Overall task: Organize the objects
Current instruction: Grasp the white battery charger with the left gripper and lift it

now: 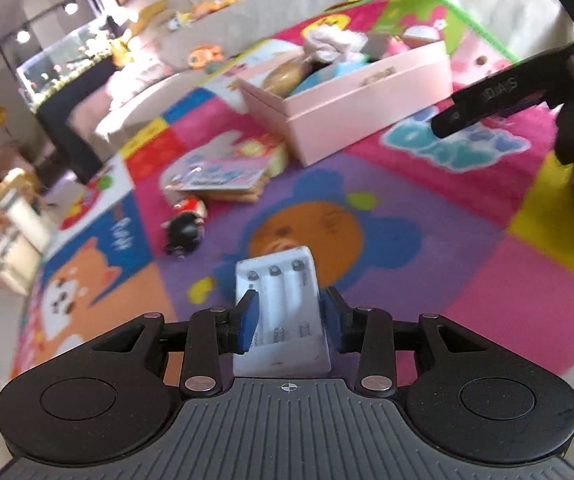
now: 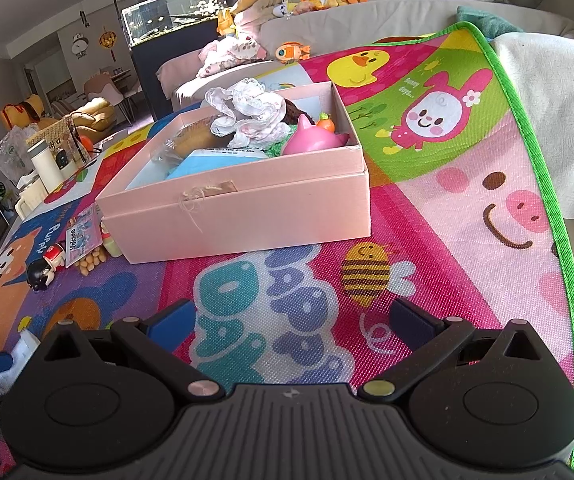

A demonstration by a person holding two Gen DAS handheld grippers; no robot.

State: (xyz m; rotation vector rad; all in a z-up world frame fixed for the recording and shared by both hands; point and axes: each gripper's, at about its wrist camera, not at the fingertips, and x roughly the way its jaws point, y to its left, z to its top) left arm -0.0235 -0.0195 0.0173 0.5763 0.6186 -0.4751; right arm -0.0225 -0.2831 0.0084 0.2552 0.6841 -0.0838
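battery charger (image 1: 281, 312), white, with three cells showing in its slots, sits between the blue pads of the left tool (image 1: 289, 320), low and central in the left wrist view above the play mat (image 1: 407, 208). the left pad (image 1: 247, 322) overlaps the charger's left edge and the right pad stands at its right edge; whether both press on it cannot be told, as the frame is blurred.

play mat, multicoloured with cartoon animals and large letters, covers the whole surface and has a green border (image 2: 543, 168) on the right. pink box (image 2: 247, 200), open-topped and rectangular, rests on the mat beyond both tools; it holds white lace fabric (image 2: 247, 110), a pink pig-like toy (image 2: 313, 140), a blue item and a brown item in a clear wrapper.

right tool (image 2: 291, 320) is released, its jaws wide apart over the printed letters with nothing between them; in the left wrist view one of its black fingers (image 1: 487, 106) reaches in from the upper right, near the box.

left of the box lie a snack packet (image 1: 223, 174) and, nearer the left tool, a small black-haired figurine (image 1: 185, 232), both on the mat and apart from the charger.
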